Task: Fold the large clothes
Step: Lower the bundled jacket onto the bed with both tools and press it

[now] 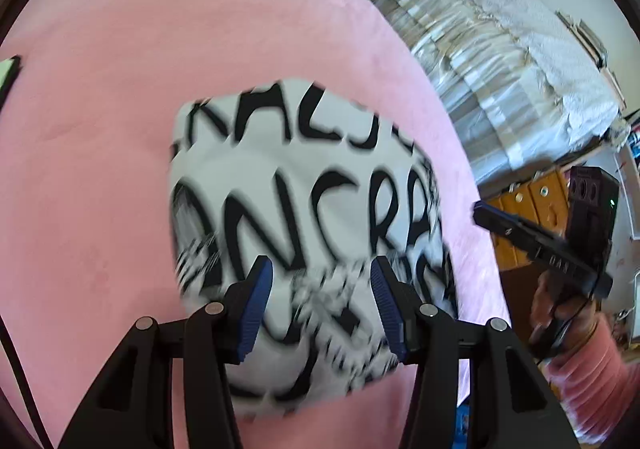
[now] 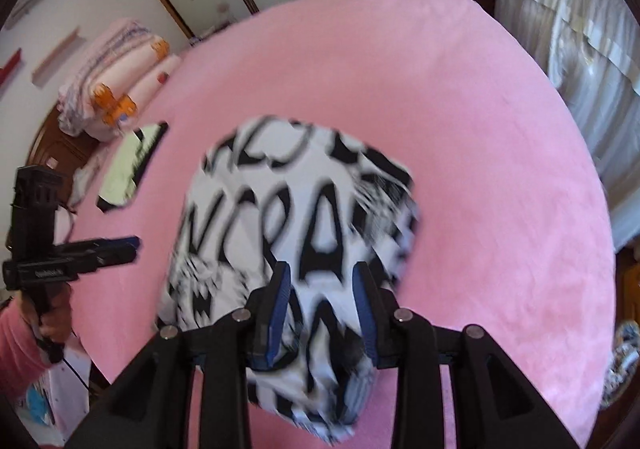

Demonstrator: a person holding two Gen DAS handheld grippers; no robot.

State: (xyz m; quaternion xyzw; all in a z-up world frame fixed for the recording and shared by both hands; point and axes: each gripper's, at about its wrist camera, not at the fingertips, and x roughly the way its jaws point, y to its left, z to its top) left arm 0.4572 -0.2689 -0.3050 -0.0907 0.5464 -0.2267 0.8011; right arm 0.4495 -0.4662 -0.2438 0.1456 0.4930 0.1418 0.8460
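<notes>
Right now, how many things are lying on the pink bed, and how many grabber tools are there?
Black-and-white printed garment, folded: 1
Pale green and black item near the bed's edge: 1
Grabber tools, left gripper and right gripper: 2
Pink bed cover underneath: 1
Total: 5

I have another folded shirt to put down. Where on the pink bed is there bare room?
Bare pink blanket lies right of the black-and-white printed garment and beyond it, toward the far edge. It is crowded on the left: a yellow-green folded item and pillows.
</notes>
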